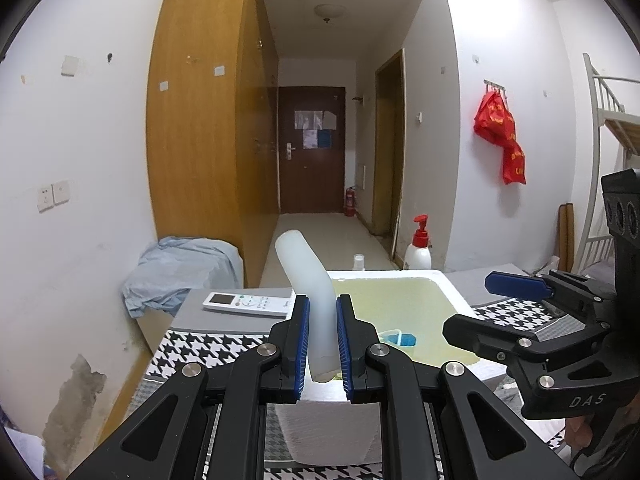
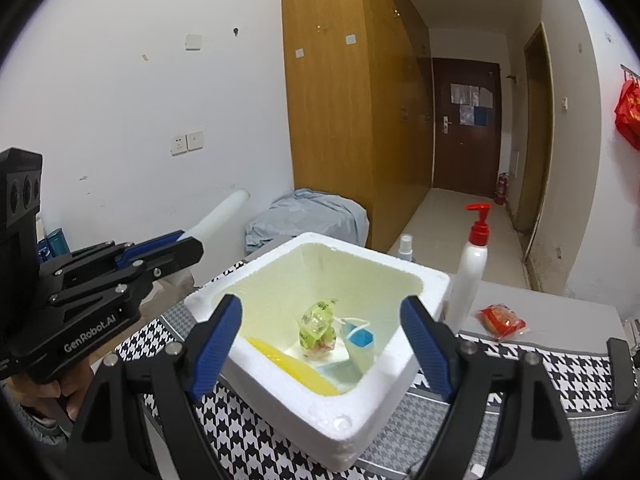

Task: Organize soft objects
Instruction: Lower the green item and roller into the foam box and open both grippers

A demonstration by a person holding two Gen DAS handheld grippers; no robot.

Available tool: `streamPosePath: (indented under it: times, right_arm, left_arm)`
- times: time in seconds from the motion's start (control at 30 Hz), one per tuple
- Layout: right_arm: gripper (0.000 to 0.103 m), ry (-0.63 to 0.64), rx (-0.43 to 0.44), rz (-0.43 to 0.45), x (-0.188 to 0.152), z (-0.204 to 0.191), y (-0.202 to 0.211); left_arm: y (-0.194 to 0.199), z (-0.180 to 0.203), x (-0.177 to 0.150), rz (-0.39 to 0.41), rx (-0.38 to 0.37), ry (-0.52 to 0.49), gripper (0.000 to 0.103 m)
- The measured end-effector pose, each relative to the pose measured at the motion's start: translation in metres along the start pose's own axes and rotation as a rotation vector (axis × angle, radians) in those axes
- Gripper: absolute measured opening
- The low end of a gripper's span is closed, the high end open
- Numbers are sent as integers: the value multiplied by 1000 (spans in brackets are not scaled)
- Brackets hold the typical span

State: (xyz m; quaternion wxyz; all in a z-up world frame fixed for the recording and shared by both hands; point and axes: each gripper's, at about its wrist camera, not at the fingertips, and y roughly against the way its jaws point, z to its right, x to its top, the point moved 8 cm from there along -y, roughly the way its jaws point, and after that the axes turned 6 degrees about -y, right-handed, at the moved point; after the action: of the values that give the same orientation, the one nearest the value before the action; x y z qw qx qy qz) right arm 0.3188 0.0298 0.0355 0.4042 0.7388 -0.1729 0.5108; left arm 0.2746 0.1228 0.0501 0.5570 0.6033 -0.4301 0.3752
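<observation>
Pinching a light, squashy foam tube [image 1: 306,280] near its lower end with the left gripper [image 1: 322,344], right gripper [image 2: 320,344] spread empty over the box [image 2: 400,384]

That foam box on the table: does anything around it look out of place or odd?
The white foam tube sticks up bent from the left gripper, not in the foam box. A red packet lies outside on the tablecloth. Nothing looks spilled.
</observation>
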Motion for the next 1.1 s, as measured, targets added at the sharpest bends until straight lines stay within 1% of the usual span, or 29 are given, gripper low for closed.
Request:
streamPosePath:
  times: [0.33,0.8,1.1]
  right_arm:
    - [85,-5,-46,25,-3,19,18]
    - [85,-50,-124,52,-13,54,46]
    - [85,-63,-149,51,-16,64,50]
  left_arm:
    - [-10,20,4,-5,-52,-18,15]
    - [-31,63,11,-19,-152,-43,15]
    - [-38,71,11,-27,-171,-49,15]
